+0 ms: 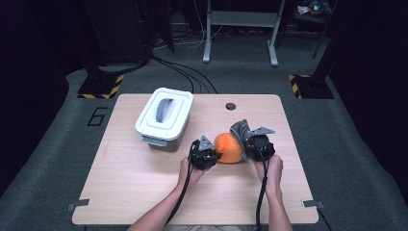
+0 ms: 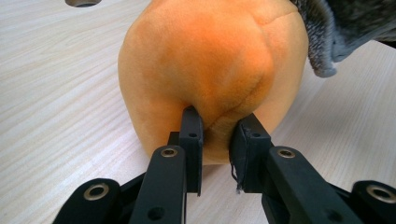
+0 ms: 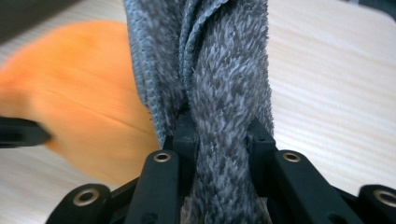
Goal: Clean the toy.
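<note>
My left claw (image 2: pixel 217 140) pinches the orange plush ball (image 2: pixel 210 70); my right claw (image 3: pixel 222 140) clamps the grey cloth (image 3: pixel 224 84). I should wipe gently, steadying the ball.

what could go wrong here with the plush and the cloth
The left gripper pinches just a small fold of the orange plush, so the soft fabric might slip free if pulled. The right gripper clamps a bunched grey cloth right beside the plush; rubbing hard could roll the plush off toward the table edge.
</note>
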Tool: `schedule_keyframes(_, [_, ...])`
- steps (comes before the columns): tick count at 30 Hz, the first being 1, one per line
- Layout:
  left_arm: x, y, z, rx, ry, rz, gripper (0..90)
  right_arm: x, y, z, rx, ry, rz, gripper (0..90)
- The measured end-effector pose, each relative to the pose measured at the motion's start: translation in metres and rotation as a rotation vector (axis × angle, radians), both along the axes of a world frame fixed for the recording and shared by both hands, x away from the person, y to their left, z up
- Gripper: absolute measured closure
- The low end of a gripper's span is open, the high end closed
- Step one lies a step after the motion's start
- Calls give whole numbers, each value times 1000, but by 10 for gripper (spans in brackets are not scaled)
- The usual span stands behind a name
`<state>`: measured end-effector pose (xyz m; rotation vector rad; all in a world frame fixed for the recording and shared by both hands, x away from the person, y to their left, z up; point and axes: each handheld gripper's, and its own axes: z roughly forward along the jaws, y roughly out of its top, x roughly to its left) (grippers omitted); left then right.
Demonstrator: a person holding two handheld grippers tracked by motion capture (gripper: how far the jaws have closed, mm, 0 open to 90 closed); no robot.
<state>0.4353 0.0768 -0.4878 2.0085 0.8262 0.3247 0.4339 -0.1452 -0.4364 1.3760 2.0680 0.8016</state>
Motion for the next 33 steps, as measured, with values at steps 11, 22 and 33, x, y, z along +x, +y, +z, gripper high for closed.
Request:
schedule_keyframes(11, [0,1,-1,-5,5,1,754,15,-23,-33,4,98,-96,714])
schedule_keyframes(22, [2,7,-3,-5,9,6,754,24,-30,-52,25,179,-82,713])
schedule_keyframes(33, [2,7,-3,-5,4,8,747,-19,-9,4,36,-25,0,714])
